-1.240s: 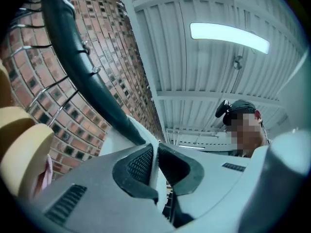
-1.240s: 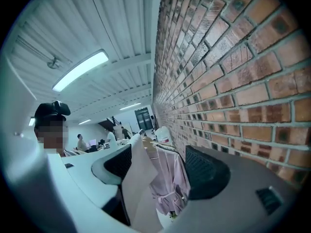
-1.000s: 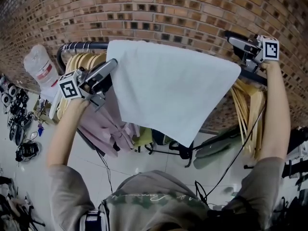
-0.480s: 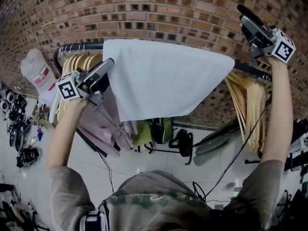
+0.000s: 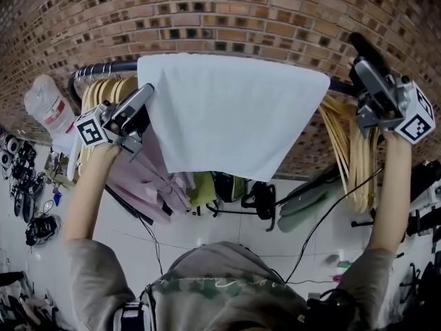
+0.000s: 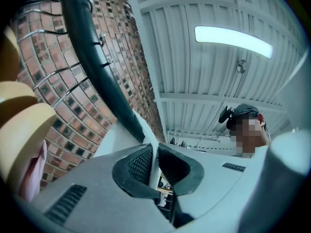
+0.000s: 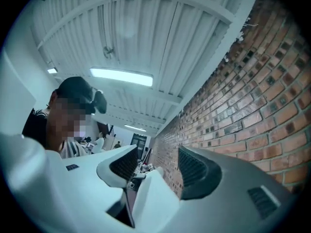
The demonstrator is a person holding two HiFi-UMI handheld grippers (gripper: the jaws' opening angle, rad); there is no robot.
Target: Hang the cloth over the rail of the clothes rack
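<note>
cloth (image 5: 227,109) draped over rail (image 5: 110,67); rail runs left-right. left gripper (image 5: 147,94) clamps cloth's left edge, so it's the nearer hand. right gripper (image 5: 360,47) just right of cloth, clear of it; jaws wide, just been closing slightly, nothing between.

a grey short-sleeved shirt (image 5: 96,274); pale grey left gripper (image 5: 146,90) and right gripper (image 5: 361,50) carry black-and-white marker cubes (image 5: 89,128).

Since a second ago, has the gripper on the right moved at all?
Yes. The right gripper has drawn off rightward along the rail, away from the cloth corner. Its jaws, empty, have just been closing a little.
</note>
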